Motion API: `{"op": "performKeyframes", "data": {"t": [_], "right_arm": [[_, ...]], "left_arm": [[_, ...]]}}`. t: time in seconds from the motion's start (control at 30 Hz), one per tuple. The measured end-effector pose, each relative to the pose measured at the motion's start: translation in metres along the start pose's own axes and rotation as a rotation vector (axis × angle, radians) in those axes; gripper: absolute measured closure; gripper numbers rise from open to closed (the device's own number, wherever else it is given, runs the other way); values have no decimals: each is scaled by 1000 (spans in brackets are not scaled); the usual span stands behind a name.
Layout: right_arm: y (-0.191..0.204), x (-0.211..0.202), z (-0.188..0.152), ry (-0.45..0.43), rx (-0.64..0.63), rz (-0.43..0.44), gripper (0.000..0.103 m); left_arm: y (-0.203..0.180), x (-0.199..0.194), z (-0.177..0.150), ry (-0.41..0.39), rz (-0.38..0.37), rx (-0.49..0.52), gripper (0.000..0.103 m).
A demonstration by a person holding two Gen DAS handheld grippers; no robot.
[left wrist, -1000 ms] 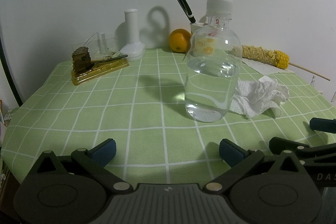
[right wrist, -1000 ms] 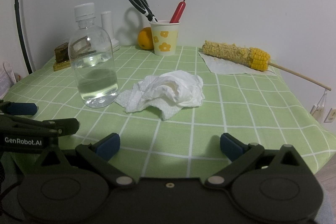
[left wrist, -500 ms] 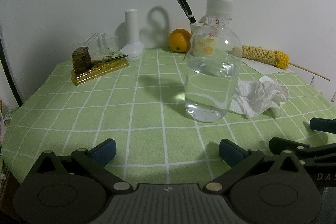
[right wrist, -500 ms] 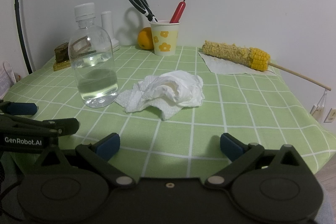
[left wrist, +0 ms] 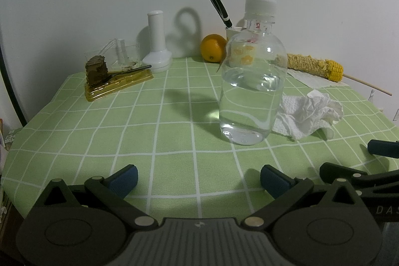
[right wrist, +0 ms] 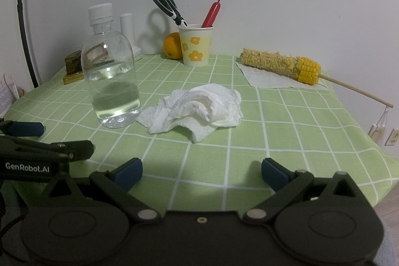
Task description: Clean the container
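A clear bottle point(left wrist: 251, 81) with a white cap, about half full of water, stands upright on the green checked tablecloth point(left wrist: 174, 141); the right wrist view shows the bottle point(right wrist: 111, 76) at its left. A crumpled white paper towel point(left wrist: 306, 114) lies against the bottle's right side, and that paper towel point(right wrist: 199, 109) sits mid-table in the right wrist view. A gold tray point(left wrist: 117, 86) with a brown cake slice and a dark fork rests at the far left. My left gripper point(left wrist: 198, 180) is open near the front edge, nothing between its fingers. My right gripper point(right wrist: 202, 172) is open too, short of the towel.
Along the back wall stand a white dispenser point(left wrist: 157, 51), an orange point(right wrist: 173, 45), and a flowered paper cup point(right wrist: 195, 45) holding scissors and a red pen. A half-eaten corn cob on a stick point(right wrist: 279, 65) lies on paper at the right. The table drops off at the right edge.
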State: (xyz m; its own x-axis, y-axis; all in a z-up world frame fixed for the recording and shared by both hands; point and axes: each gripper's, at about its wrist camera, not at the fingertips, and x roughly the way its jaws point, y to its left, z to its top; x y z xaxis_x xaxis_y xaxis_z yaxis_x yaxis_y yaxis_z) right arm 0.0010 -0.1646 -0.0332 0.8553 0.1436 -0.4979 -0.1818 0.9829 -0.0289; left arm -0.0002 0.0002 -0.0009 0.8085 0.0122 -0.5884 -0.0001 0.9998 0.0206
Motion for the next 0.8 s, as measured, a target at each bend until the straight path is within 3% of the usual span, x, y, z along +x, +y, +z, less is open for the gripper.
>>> {"op": "performKeyframes", "data": {"t": [0.2, 0.53, 0.6, 0.7, 0.8], "right_arm": [[-1, 0, 0, 0, 0, 0, 0], [-2, 4, 8, 46, 2, 8, 1], [-5, 2, 10, 34, 13, 22, 8], [-14, -8, 17, -56, 49, 25, 12], [-15, -7, 31, -103, -5, 25, 13]], "left_arm": [[0, 0, 1, 4, 0, 0, 0], [4, 6, 17, 87, -36, 2, 0], [9, 5, 20, 88, -65, -45, 1], [12, -12, 34, 27, -123, -48, 2], [6, -33, 51, -66, -112, 25, 3]]}}
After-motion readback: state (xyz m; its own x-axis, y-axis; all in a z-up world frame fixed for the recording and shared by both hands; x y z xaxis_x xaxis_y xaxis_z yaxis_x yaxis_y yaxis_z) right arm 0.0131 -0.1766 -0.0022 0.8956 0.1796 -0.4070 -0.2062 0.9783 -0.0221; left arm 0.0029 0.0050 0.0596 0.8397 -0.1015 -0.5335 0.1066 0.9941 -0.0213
